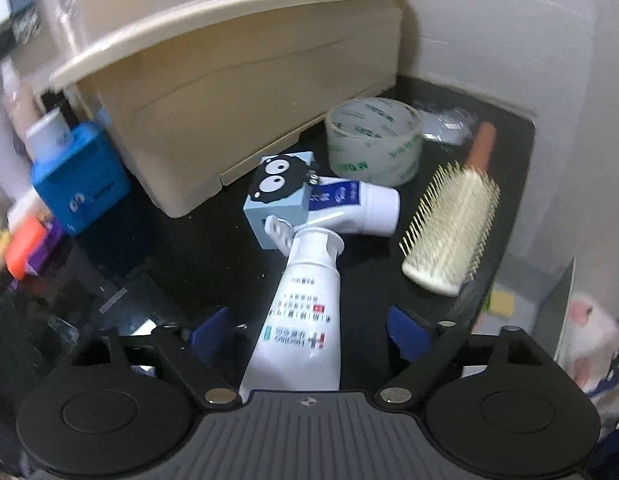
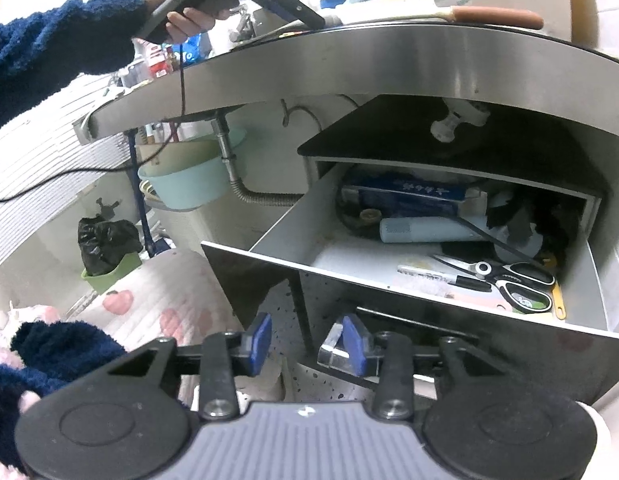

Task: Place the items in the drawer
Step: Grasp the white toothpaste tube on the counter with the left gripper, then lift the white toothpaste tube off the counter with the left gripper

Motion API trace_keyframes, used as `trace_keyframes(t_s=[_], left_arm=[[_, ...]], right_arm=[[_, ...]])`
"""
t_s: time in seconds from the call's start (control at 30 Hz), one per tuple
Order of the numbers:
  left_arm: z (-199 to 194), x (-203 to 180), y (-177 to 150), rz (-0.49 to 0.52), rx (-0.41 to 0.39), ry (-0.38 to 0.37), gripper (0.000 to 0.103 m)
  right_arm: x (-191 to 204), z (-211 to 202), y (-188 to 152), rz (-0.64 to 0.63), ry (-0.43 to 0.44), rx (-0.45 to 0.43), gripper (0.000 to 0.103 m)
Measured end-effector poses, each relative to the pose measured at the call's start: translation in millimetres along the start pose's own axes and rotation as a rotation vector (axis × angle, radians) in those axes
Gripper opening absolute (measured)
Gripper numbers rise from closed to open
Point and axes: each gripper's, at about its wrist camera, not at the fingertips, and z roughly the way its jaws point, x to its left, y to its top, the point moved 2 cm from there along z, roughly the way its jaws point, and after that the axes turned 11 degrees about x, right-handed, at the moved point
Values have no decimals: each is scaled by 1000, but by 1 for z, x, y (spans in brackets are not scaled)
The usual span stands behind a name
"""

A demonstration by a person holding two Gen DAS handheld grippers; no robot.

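Note:
In the left wrist view my left gripper (image 1: 309, 330) is open, its blue fingers on either side of a white tube (image 1: 299, 320) that lies on the black countertop (image 1: 181, 256), not squeezed. Beyond lie a second white and blue tube (image 1: 361, 208), a small blue box with cartoon eyes (image 1: 279, 196), a roll of clear tape (image 1: 373, 140) and a hairbrush (image 1: 453, 224). In the right wrist view the drawer (image 2: 389, 280) stands pulled open under the counter, with scissors (image 2: 509, 276), a pale blue tube (image 2: 421, 230) and a dark blue box (image 2: 405, 196) inside. My right gripper (image 2: 307, 344) is open and empty below the drawer front.
A beige plastic organiser (image 1: 237, 92) stands at the back of the counter, with a blue box (image 1: 79, 180) to its left. Under the counter hang a pale green basin (image 2: 189, 176) and a drain hose (image 2: 261, 196). A pink patterned mat (image 2: 149, 308) covers the floor.

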Motion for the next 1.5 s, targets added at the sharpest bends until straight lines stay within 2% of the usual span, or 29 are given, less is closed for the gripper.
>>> trace_keyframes(t_s=[0.07, 0.13, 0.67, 0.83, 0.9, 0.97, 1.03, 1.1, 1.17, 1.37, 1.5], left_arm=[[1, 3, 2, -36, -17, -34, 48], [0, 2, 3, -42, -34, -22, 36], [-16, -16, -14, -93, -96, 80, 32], [-18, -14, -17, -108, -85, 74, 33], [-18, -12, -20, -132, -73, 62, 36], [-16, -8, -23, -162, -50, 54, 54], [-16, -5, -27, -191, -51, 50, 59], [-18, -4, -31, -208, -58, 46, 57], [-20, -7, -34, -198, -68, 56, 36], [-26, -7, -40, -270, -100, 49, 34], [-38, -20, -38, -240, -160, 125, 32]], right_arm=[[-2, -1, 0, 8, -3, -2, 39], [-4, -2, 0, 15, -7, -5, 39], [-2, 3, 4, 16, 8, -4, 39], [4, 2, 7, -3, 13, -8, 39], [4, 2, 7, -2, 14, -7, 39], [3, 2, 7, 3, 13, -8, 39], [2, 2, 7, 6, 11, -11, 39], [2, 2, 7, 8, 11, -12, 39], [1, 2, 6, 9, 10, -10, 39], [1, 5, 6, 23, 17, -12, 39], [2, 6, 6, 19, 18, -11, 39]])
